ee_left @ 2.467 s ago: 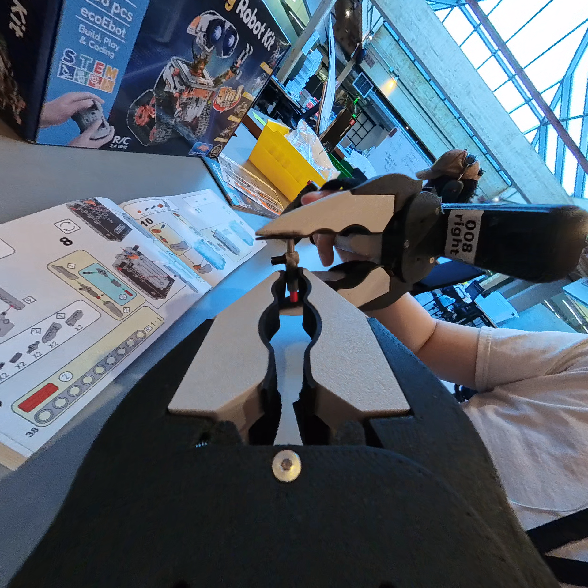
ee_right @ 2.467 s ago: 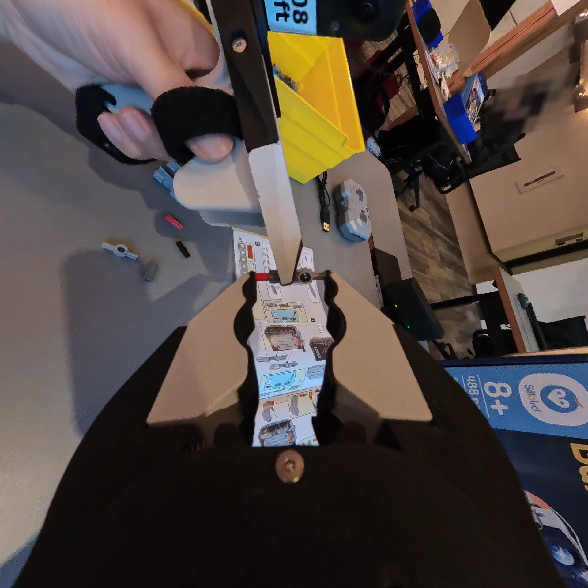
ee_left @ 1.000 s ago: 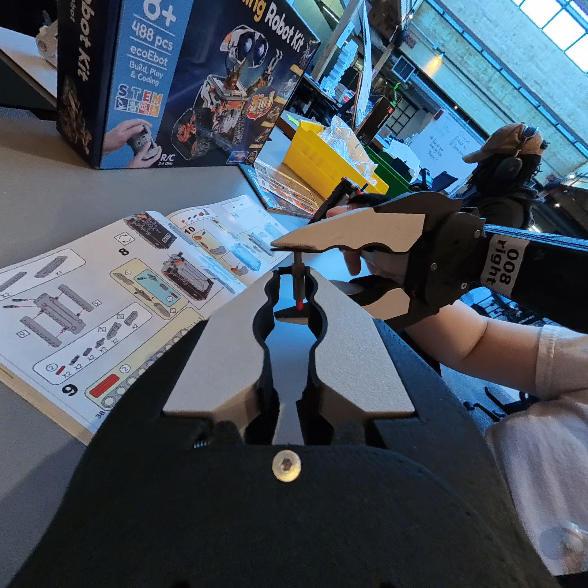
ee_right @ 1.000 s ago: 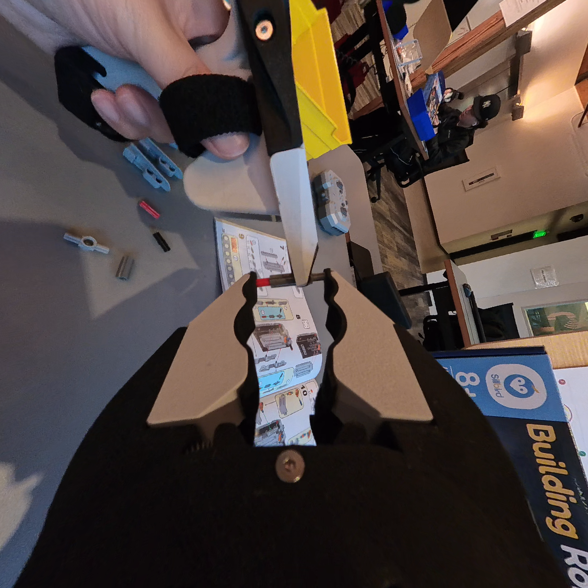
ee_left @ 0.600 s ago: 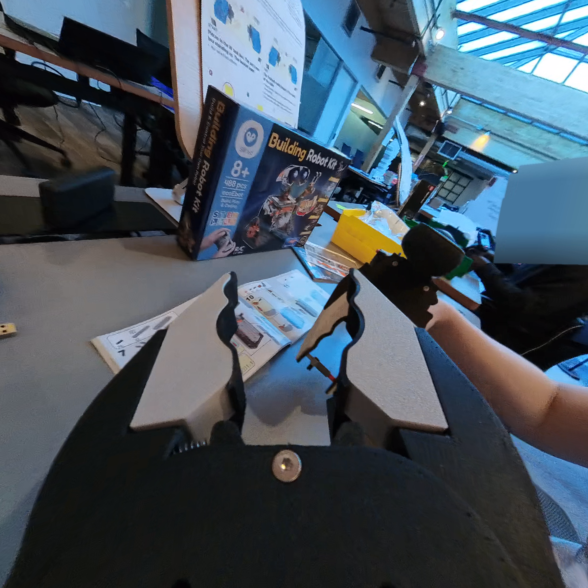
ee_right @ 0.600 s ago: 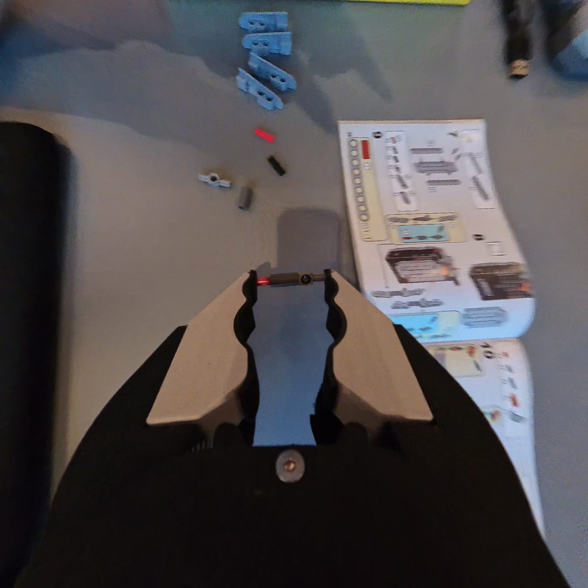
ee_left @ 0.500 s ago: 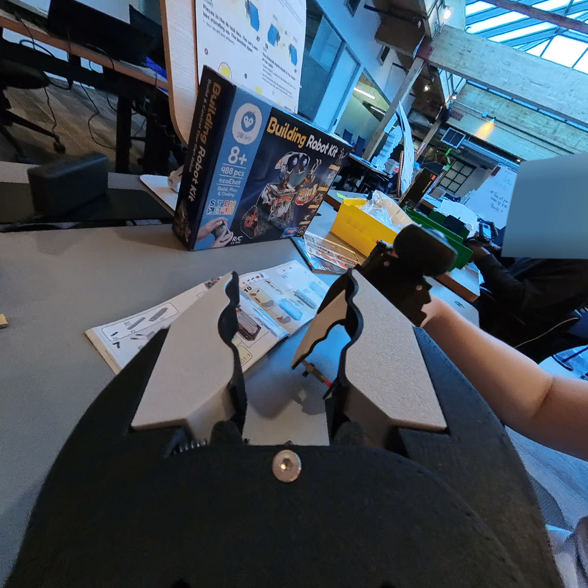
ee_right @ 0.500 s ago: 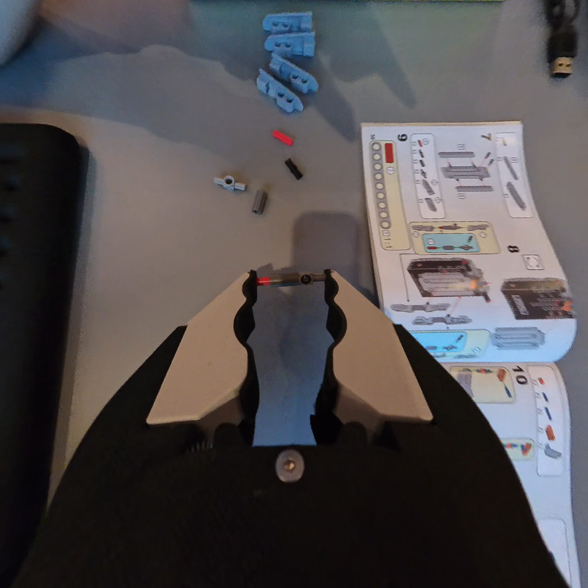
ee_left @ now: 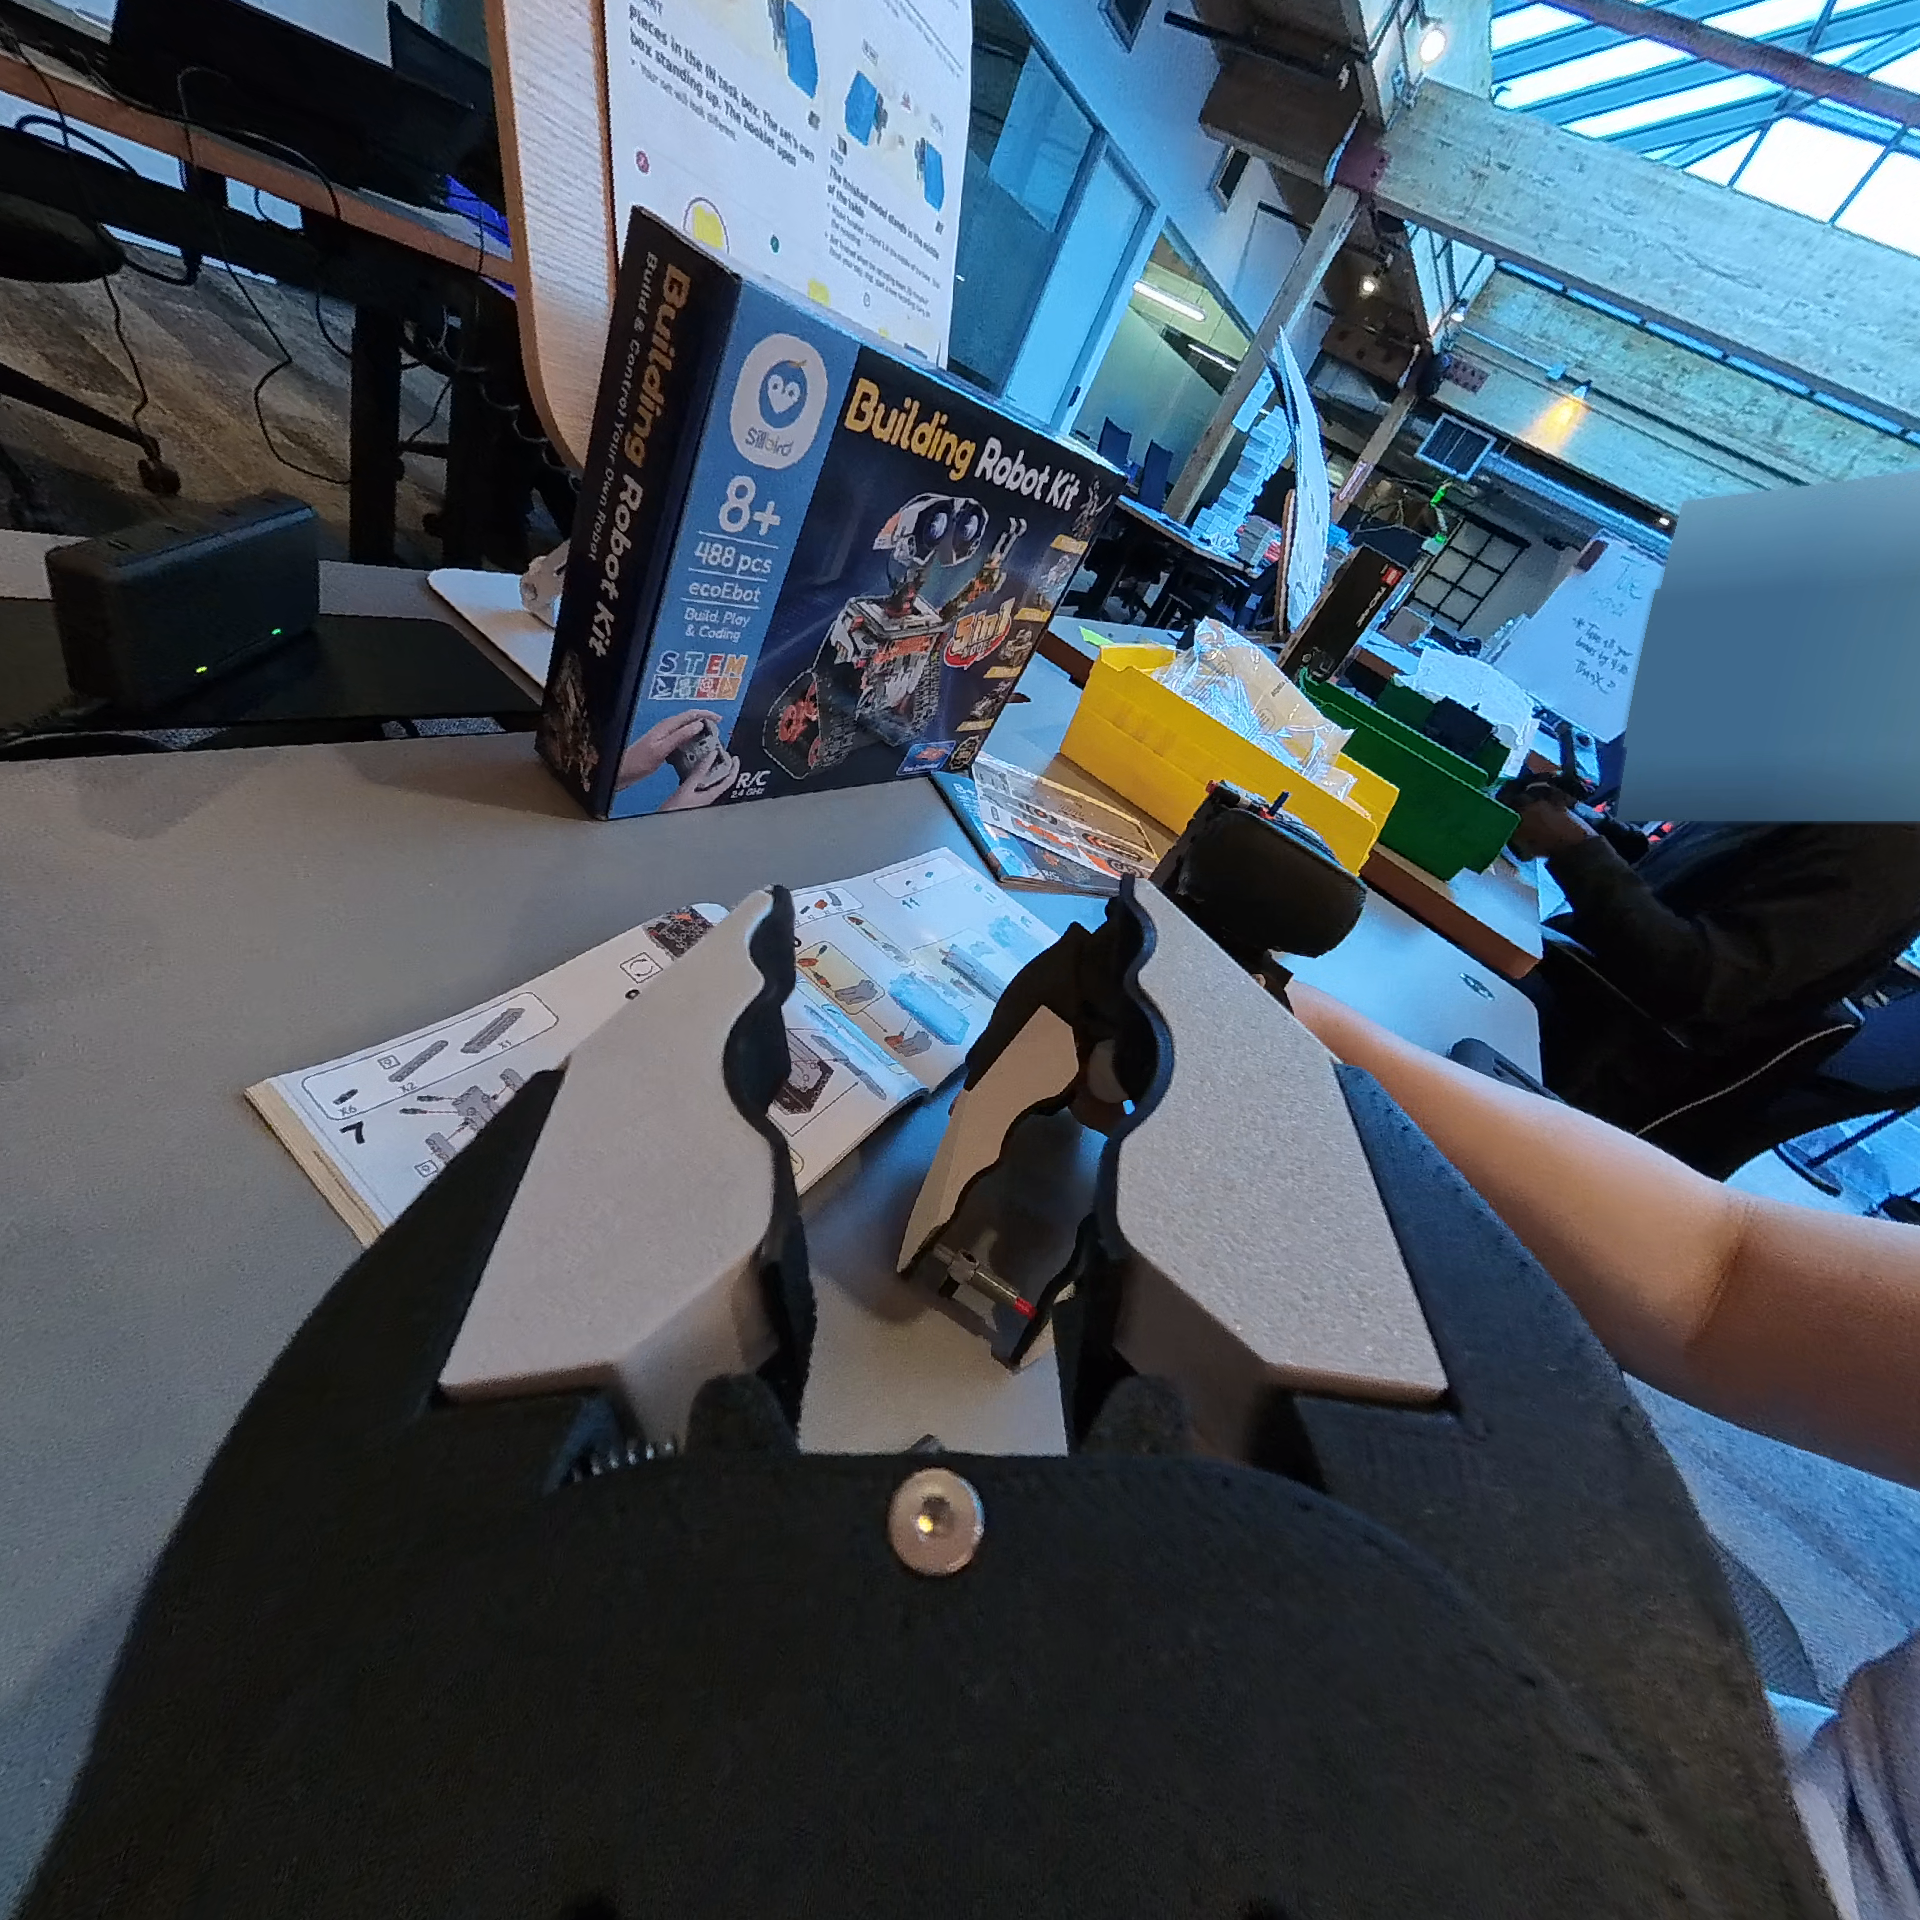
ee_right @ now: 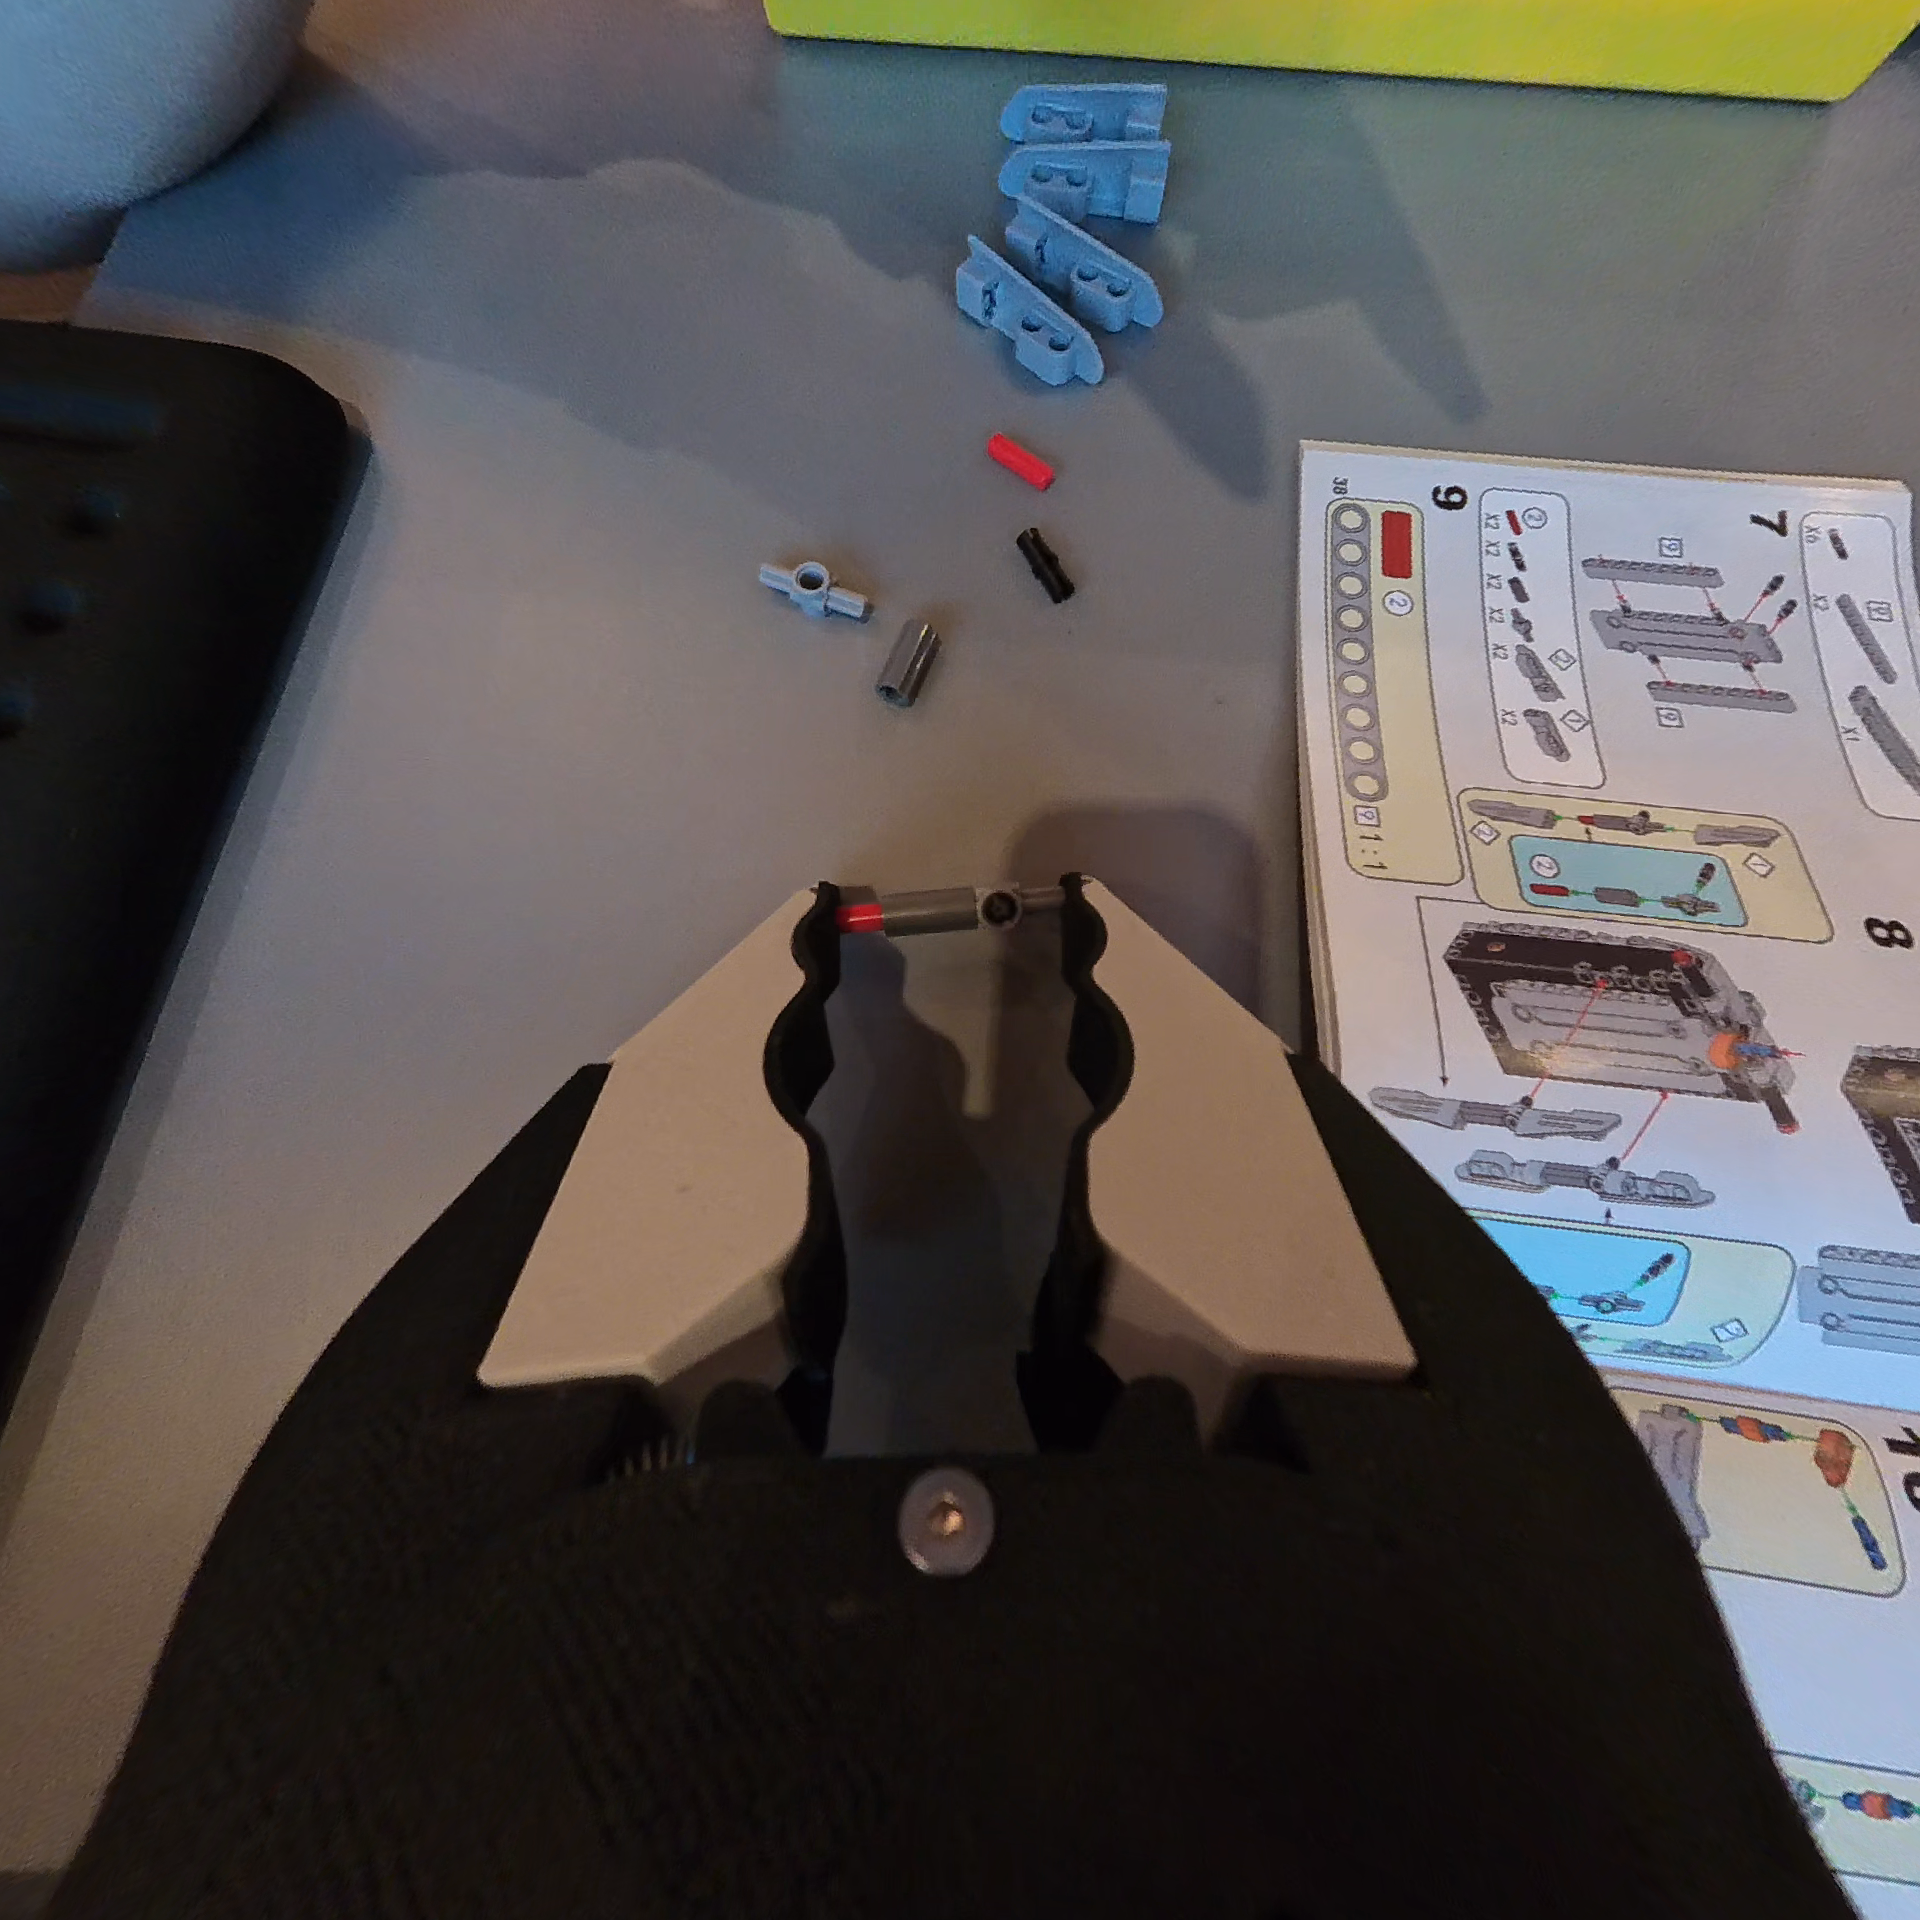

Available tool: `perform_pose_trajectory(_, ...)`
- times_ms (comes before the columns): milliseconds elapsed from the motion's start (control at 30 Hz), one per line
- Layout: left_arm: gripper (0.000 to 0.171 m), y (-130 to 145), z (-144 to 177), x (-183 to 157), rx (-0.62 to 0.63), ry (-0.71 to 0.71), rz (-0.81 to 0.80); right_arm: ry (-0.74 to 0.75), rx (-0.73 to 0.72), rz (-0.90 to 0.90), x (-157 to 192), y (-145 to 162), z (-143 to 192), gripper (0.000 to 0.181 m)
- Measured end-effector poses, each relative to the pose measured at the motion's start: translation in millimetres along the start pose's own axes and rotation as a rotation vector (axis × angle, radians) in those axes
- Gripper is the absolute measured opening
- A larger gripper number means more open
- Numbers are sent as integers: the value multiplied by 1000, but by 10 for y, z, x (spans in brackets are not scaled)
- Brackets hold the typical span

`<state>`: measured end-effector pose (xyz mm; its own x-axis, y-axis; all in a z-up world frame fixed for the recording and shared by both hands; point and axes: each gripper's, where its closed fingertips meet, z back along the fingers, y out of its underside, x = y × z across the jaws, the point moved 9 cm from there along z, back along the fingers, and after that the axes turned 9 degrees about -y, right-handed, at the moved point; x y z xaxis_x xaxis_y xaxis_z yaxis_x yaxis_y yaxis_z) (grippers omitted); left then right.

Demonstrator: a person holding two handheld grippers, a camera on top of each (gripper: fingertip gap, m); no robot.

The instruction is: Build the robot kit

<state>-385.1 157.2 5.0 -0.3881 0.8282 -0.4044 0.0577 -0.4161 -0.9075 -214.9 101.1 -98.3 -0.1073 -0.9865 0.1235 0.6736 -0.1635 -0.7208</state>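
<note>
On the bench: grey top (ee_right: 540, 831), small plastic building parts scattered beside an open instruction booklet (ee_right: 1621, 935).
Right tongs (ee_right: 948, 906): pinching a short rod assembly (ee_right: 951, 910) end to end at the very tips, red end against one finger, thin dark end against the other, held just above the bench.
Left tongs (ee_left: 951, 914): spread wide, holding nothing, hovering over the booklet edge with the right tongs showing between the fingers.
Loose parts, counted: four blue curved pieces (ee_right: 1070, 223) in a cluster; one red pin (ee_right: 1020, 460); one black pin (ee_right: 1044, 564); one pale cross-shaped connector (ee_right: 816, 590); one grey sleeve (ee_right: 907, 663).
Farther off: one printed kit box (ee_left: 800, 561) standing upright; one yellow bin (ee_left: 1195, 743) and one green bin (ee_left: 1423, 790) side by side.
Risk of slipping: grip only on the rod's two ends, so likely to pivot or pop out with any tilt or loosened squeeze.
Risk of parting: joined pieces possibly sliding apart or jamming crooked under an uneven squeeze.
Risk of scatter: small pins near the tongs, easily knocked and rolled away.
</note>
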Motion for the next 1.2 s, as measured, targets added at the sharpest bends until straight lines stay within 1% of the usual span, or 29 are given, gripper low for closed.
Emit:
perform_pose_trajectory(233,60,15,-10,3,6,3,2,-17,-24,17,3,38,16,45)
perform_pose_trajectory(333,60,24,-17,9,10,1,2,-21,-8,26,16,44,50,45)
perform_pose_trajectory(367,60,26,-19,10,11,1,4,-9,-8,38,27,24,86,45)
perform_pose_trajectory(433,60,31,-23,12,12,-1,5,34,-57,74,68,-83,242,44)
perform_pose_trajectory(500,60,28,-20,15,7,-7,3,112,-146,118,120,-231,491,42)
perform_pose_trajectory(533,60,21,-14,18,-3,-13,1,178,-207,151,140,-302,635,40)
perform_pose_trajectory(600,60,-5,10,21,-39,-34,-6,356,-370,229,158,-409,929,35)
perform_pose_trajectory(667,58,-27,35,20,-71,-69,-39,530,-516,261,138,-413,1148,31)
perform_pose_trajectory(700,57,-32,41,19,-78,-94,-66,592,-542,256,111,-378,1200,28)
perform_pose_trajectory(733,56,-30,41,17,-81,-119,-97,652,-535,239,68,-328,1220,26)
perform_pose_trajectory(800,52,-16,29,10,-78,-169,-160,753,-465,208,-30,-231,1190,26)
perform_pose_trajectory(833,51,-6,19,6,-73,-192,-188,785,-421,203,-70,-195,1153,25)
perform_pose_trajectory(900,48,15,0,8,-60,-234,-230,843,-342,205,-128,-157,1074,18)
perform_pose_trajectory(967,46,29,-8,20,-53,-293,-268,844,-314,201,-161,-160,987,17)
perform_pose_trajectory(1033,41,39,0,42,-47,-384,-318,813,-316,190,-173,-181,911,17)
perform_pose_trajectory(1133,41,70,-16,63,11,-483,-385,796,-277,184,-187,-188,833,16)
perform_pose_trajectory(1200,39,111,-48,76,72,-520,-415,813,-222,170,-205,-173,810,12)
